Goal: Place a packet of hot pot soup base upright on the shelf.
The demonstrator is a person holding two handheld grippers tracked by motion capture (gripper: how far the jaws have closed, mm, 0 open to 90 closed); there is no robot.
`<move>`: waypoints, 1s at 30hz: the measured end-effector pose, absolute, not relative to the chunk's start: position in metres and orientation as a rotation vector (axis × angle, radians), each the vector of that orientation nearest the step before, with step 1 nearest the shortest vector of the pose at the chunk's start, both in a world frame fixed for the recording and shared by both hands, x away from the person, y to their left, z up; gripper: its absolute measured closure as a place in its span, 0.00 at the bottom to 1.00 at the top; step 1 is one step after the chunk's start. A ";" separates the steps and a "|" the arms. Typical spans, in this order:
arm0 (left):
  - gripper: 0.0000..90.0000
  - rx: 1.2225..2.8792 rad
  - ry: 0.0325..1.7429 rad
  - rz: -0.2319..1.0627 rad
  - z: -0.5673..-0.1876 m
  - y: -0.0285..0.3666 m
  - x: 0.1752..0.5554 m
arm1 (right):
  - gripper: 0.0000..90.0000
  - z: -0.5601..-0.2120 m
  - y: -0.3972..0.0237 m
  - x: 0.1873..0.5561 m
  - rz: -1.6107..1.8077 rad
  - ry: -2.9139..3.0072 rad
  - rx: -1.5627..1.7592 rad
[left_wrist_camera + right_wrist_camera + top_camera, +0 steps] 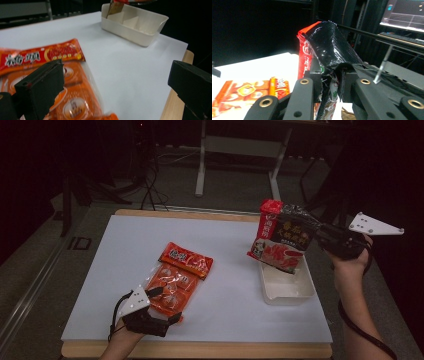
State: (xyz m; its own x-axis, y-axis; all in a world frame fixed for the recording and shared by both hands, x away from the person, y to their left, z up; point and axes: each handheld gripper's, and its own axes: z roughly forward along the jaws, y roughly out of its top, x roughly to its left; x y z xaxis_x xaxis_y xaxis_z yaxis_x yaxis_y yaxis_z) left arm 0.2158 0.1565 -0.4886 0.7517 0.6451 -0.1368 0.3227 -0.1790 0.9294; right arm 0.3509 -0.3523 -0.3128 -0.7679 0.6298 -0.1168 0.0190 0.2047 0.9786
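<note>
Right gripper (320, 236): we see its jaws pinched on the edge of a red and black packet (280, 237), which we hold tilted in the air.
Packet's place: its lower end hangs over the white tray (287, 292), above the tray's far part; whether it touches the tray we cannot tell.
Left gripper (167, 307): we see its jaws standing wide apart with nothing clamped. It sits low at the near end of the orange packet (177, 279).
Orange packet: it lies flat on the white sheet (115, 270), left of the tray and well apart from it.
Sheet: it covers most of the wooden table (200, 351).
</note>
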 end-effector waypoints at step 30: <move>0.01 1.726 0.797 0.306 -0.503 0.171 0.206 | 0.85 -0.350 -0.370 0.391 1.341 2.075 0.584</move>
